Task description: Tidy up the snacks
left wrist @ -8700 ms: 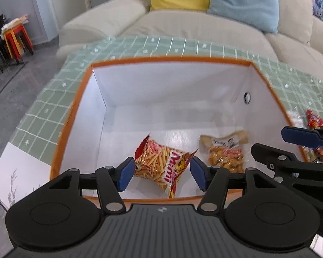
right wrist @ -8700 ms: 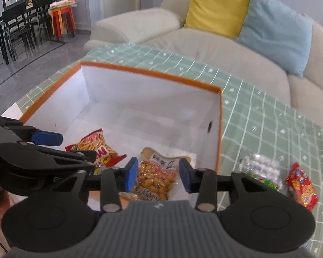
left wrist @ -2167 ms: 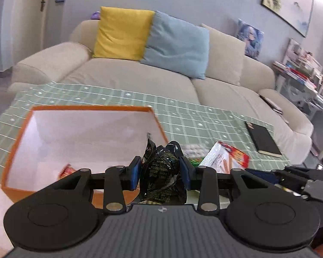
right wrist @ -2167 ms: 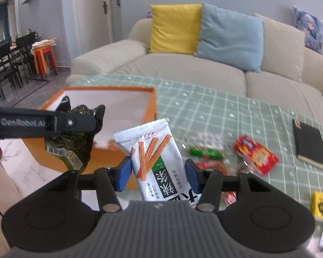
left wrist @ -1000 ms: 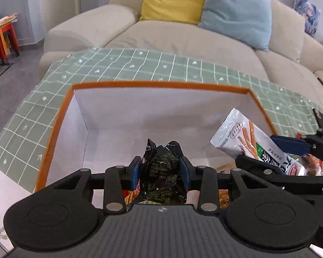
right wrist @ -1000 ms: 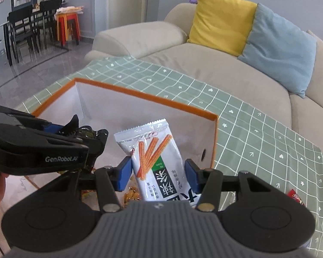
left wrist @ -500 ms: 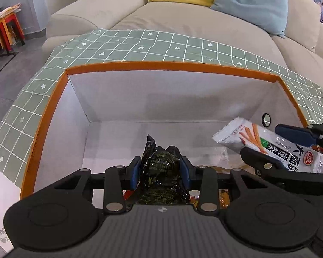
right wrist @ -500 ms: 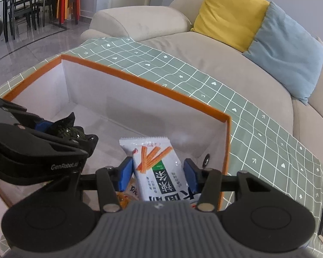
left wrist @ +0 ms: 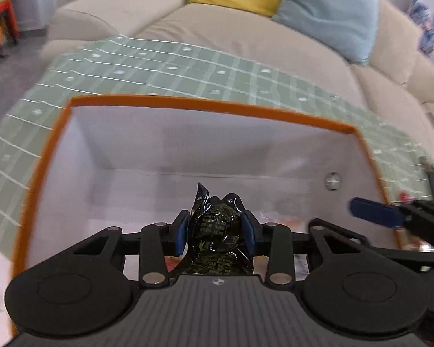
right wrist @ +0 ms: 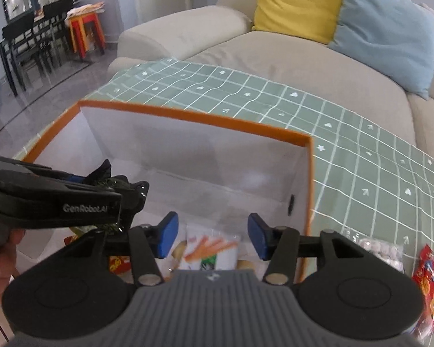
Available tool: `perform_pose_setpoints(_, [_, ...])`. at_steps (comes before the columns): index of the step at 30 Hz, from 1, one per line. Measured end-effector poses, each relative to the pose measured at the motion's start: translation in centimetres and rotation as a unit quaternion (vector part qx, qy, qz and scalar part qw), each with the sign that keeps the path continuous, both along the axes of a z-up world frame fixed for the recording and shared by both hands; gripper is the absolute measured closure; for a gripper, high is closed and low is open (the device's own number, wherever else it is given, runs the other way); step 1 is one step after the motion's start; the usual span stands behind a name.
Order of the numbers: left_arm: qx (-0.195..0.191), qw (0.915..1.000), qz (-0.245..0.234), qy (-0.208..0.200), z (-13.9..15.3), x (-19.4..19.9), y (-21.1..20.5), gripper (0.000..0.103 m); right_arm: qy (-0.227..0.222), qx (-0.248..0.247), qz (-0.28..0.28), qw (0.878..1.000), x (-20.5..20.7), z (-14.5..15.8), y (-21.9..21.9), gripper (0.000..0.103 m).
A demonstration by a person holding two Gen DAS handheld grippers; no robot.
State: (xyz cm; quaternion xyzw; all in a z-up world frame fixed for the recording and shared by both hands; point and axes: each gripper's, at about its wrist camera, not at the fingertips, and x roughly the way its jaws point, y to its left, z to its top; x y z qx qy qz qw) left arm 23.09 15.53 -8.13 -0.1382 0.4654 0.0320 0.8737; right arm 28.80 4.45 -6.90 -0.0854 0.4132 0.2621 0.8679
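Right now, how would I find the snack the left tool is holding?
Look at the big white box with the orange rim on the green checked cloth. Above its near side, the left tool pinches a crinkly packet. It's the only shiny black one; the others are white, red or orange.

Dark crinkled snack packet (left wrist: 217,231) upright over orange-rimmed box (left wrist: 205,105).
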Motion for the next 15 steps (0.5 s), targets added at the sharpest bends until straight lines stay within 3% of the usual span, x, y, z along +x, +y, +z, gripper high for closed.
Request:
perform_pose_setpoints(2, [-0.021,0.9998,0.002,0.005,-0.2,0.2,-0.1,0.060,-0.004,0.003,-0.009,1.000,-0.3,0.2,-0.3,0.052])
perform_pose_setpoints(5, [-0.013,0.9997,0.003,0.019,-0.8,0.6,-0.8,0.060,-0.001,0.010,-0.012,1.000,-0.6,0.4,-1.1,0.051])
perform_pose_setpoints(10, [-0.034,0.9992,0.013,0.018,-1.0,0.3,-0.4,0.058,-0.005,0.010,-0.009,1.000,-1.2,0.8,-1.5,0.051])
perform_pose_setpoints(11, [-0.033,0.9993,0.014,0.016,-0.8,0.2,-0.4,0.053,-0.006,0.010,-0.008,1.000,-1.3,0.8,-1.5,0.051])
perform_pose_setpoints(15, [-0.014,0.9999,0.009,0.004,0.4,-0.2,-0.7,0.050,-0.007,0.008,-0.004,1.000,-1.5,0.8,-1.5,0.051])
